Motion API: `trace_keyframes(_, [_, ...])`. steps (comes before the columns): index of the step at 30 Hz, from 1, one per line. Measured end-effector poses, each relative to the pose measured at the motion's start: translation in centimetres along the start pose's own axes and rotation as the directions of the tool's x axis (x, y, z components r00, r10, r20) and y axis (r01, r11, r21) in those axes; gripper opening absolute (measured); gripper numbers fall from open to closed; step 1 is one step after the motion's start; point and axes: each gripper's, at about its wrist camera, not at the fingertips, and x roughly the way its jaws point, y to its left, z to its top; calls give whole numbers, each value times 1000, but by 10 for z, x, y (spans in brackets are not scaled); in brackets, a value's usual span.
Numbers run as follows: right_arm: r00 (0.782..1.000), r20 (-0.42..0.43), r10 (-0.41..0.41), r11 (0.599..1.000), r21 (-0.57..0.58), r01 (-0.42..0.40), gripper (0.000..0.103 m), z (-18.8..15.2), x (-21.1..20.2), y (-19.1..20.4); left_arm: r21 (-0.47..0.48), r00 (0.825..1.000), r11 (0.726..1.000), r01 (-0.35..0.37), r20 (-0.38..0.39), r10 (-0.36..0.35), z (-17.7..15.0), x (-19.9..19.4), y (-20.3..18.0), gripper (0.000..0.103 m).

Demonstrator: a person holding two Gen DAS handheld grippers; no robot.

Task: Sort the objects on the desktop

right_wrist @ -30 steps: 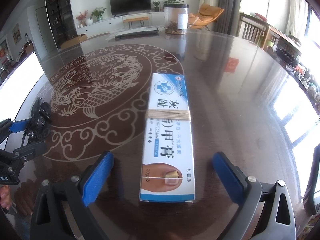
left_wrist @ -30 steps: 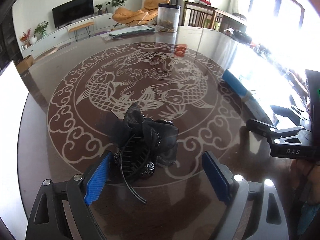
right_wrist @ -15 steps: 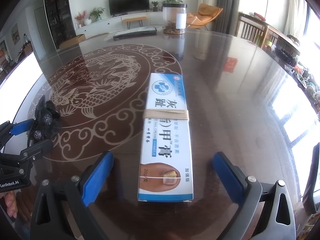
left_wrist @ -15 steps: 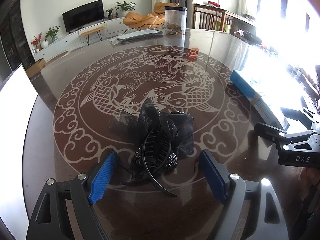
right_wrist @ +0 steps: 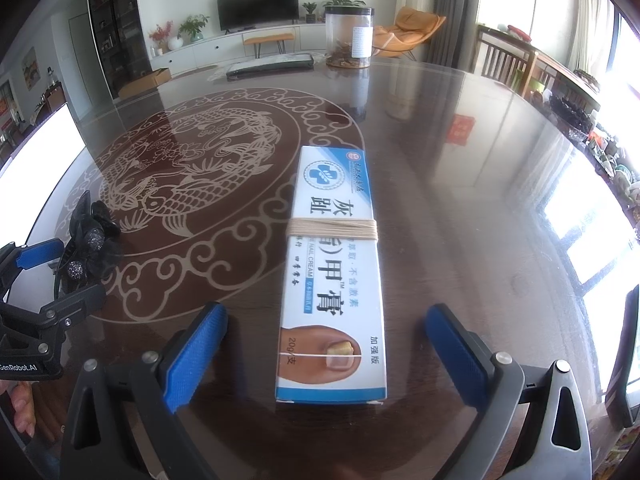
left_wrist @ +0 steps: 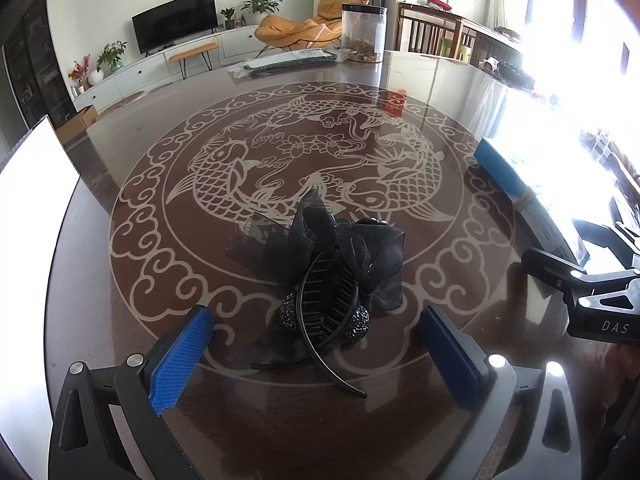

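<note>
**Two grippers tilted over a hair clip and a box**

Both grippers angle steeply down at the dark table. The left gripper has just been spreading its jaws; they now stand wide, with the one black hair clip lying between the blue pads, untouched. The right gripper also gapes wide, its pads clear of the one white-and-blue box, which lies flat on the table with its near end between them, a rubber band around its middle.

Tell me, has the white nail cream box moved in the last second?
No. The nail cream box has its far end on the same pattern ring of the table.
</note>
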Motion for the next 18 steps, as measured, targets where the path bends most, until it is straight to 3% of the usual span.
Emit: trace_keyframes(18, [1000,0,-4,1000,3,4,100,-2,-1,0,-1,1000,1000,-1,0,1,0,0,0,103])
